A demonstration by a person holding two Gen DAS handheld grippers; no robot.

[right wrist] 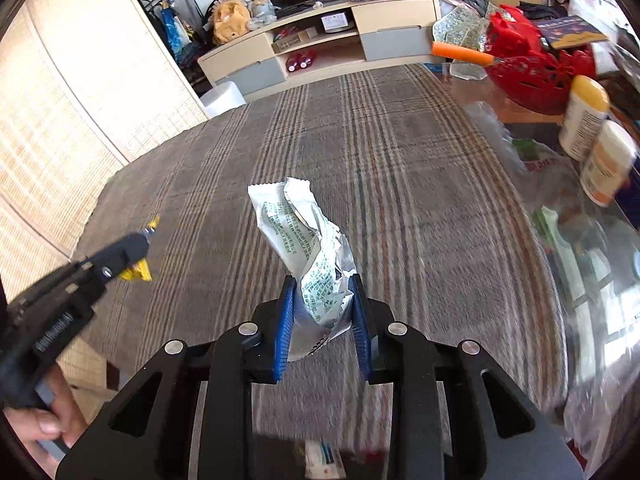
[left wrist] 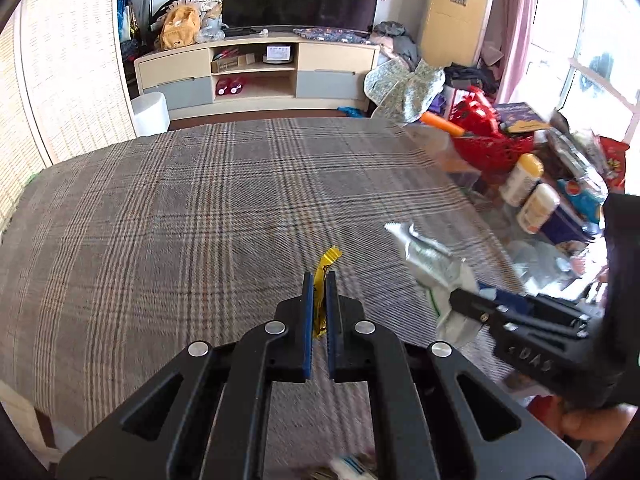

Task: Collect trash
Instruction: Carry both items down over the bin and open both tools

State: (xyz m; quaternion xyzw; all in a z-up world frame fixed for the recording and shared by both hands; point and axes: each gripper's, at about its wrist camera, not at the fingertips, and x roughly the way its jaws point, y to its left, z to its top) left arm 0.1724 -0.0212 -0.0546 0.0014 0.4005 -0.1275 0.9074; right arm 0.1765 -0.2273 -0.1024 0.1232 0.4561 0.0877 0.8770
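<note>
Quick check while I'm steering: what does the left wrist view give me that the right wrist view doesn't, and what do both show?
Left wrist only: the left gripper head-on, shut on the thin yellow wrapper, plus a sunlit window.

Right wrist only: the right gripper head-on, shut on the crumpled silver wrapper, whose green print is readable here.

Both: each gripper and its wrapper, the plaid cloth, the red basket, two white bottles and the TV cabinet.

Both wrist cams look forward-down along own fingers, close over plaid tablecloth (left wrist: 200, 208), facing TV cabinet (left wrist: 256, 76). Each sees the other gripper at its edge; both share cloth and cabinet
</note>
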